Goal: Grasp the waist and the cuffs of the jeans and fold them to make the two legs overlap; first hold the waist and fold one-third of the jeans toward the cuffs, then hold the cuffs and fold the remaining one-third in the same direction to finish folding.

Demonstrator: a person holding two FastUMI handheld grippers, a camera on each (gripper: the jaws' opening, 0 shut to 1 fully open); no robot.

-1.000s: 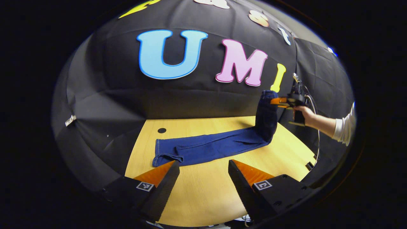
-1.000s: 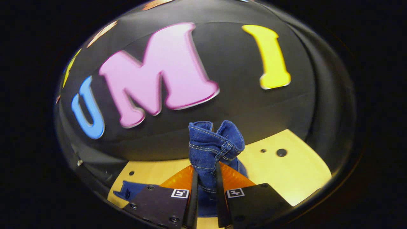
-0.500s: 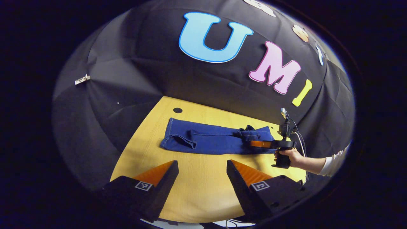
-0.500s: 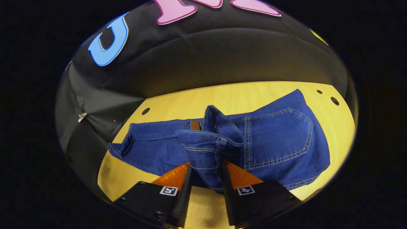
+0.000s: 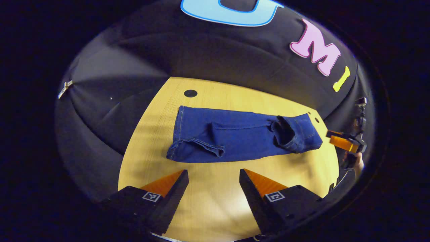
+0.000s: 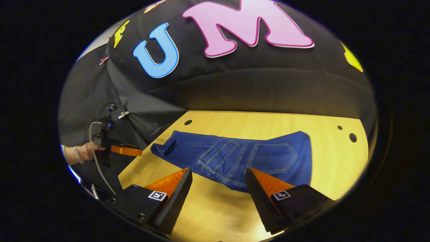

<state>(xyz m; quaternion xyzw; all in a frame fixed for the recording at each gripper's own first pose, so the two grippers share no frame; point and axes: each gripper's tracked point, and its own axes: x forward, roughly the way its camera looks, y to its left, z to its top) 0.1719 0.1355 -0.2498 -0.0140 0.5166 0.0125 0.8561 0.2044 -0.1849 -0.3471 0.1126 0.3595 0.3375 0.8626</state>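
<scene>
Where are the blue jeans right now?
The jeans lie flat on the wooden table, ahead of the open left gripper, waist end folded over.

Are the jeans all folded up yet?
Not yet. The legs already overlap, and the waist end of the jeans is folded over toward the cuffs. Nothing is in hand: the left claw and right claw are both open above the table. The cuff fold is left.

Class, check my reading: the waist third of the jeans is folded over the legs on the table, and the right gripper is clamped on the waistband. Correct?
Not quite. The right gripper is open, holding nothing, as the right gripper view shows. The jeans do lie on the table with the waist third folded over.
</scene>
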